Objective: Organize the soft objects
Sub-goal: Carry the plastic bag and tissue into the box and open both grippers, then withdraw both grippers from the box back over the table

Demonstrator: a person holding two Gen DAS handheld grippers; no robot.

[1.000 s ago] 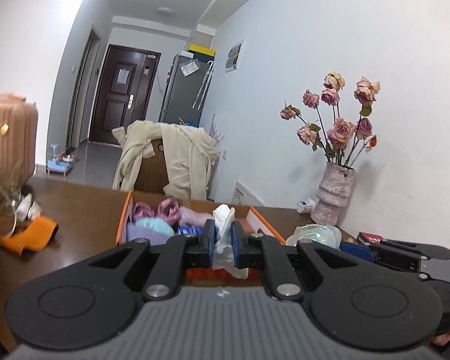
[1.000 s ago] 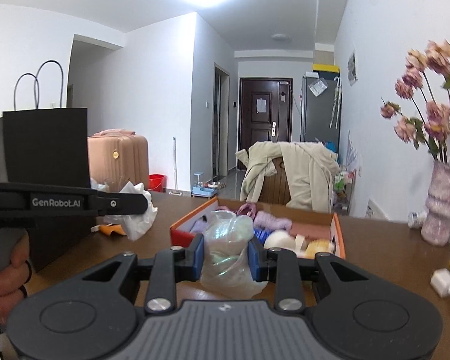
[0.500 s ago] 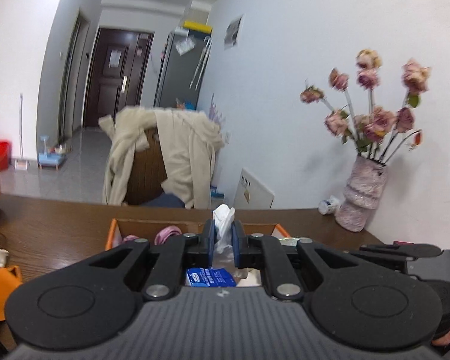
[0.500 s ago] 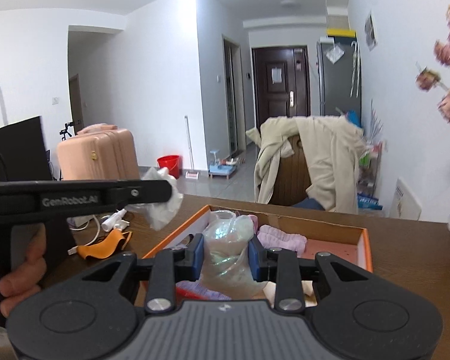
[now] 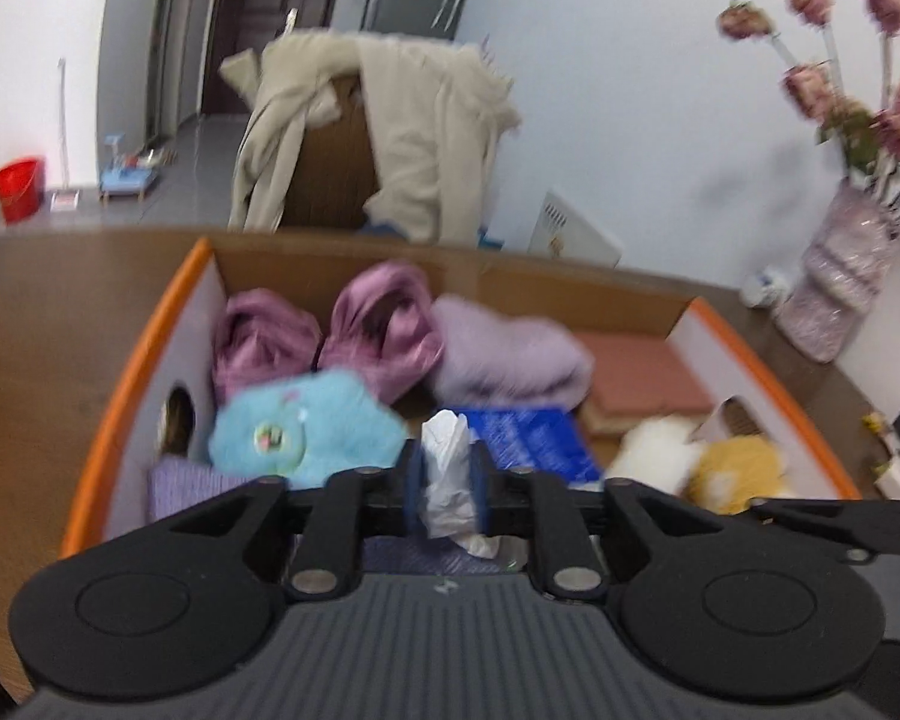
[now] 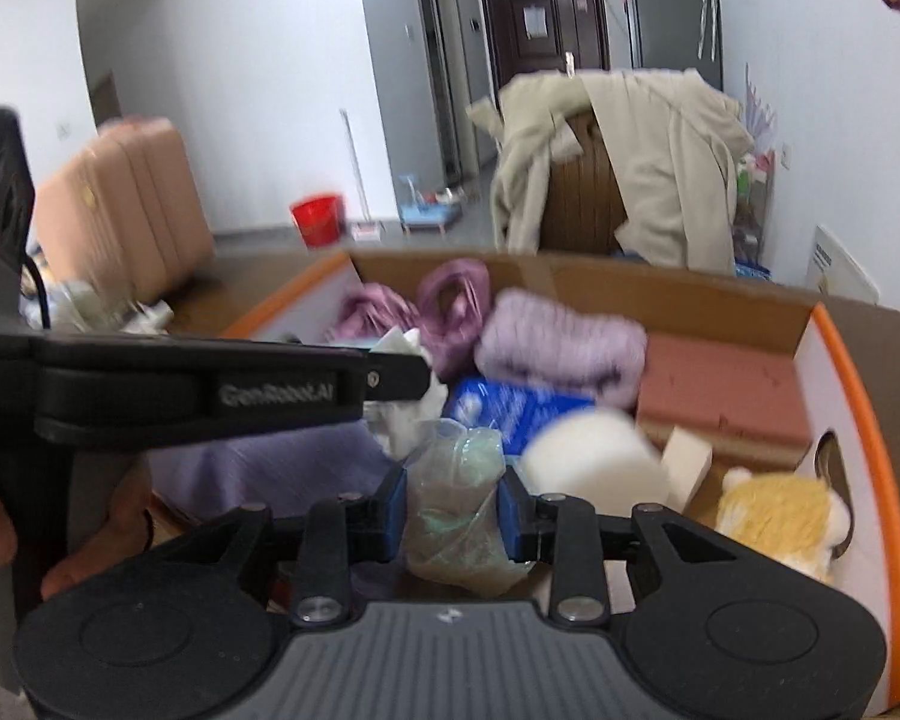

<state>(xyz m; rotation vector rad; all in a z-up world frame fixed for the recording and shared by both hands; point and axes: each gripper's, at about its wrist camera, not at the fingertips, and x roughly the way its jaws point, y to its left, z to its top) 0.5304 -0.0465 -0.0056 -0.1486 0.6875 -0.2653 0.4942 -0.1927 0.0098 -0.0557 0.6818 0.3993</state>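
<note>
An orange-rimmed cardboard box (image 5: 144,354) (image 6: 852,360) holds soft things: purple cloths (image 5: 384,324), a lilac knit (image 5: 510,354) (image 6: 558,348), a blue plush (image 5: 306,432), a blue packet (image 5: 528,444), a white plush (image 6: 594,462) and a yellow plush (image 5: 738,468) (image 6: 774,510). My left gripper (image 5: 447,483) is shut on a crumpled white tissue (image 5: 447,480) above the box's near side; it crosses the right wrist view (image 6: 414,378). My right gripper (image 6: 453,510) is shut on a clear crumpled plastic bag (image 6: 456,510) over the box.
A pink vase of dried roses (image 5: 840,282) stands on the brown table (image 5: 36,330) at the right. A chair draped with a beige coat (image 5: 384,138) is behind the box. A pink suitcase (image 6: 120,210) and a red bucket (image 6: 315,219) are on the floor.
Both grippers have moved forward and tipped down over the box, each still holding its item. The box now fills both views.
</note>
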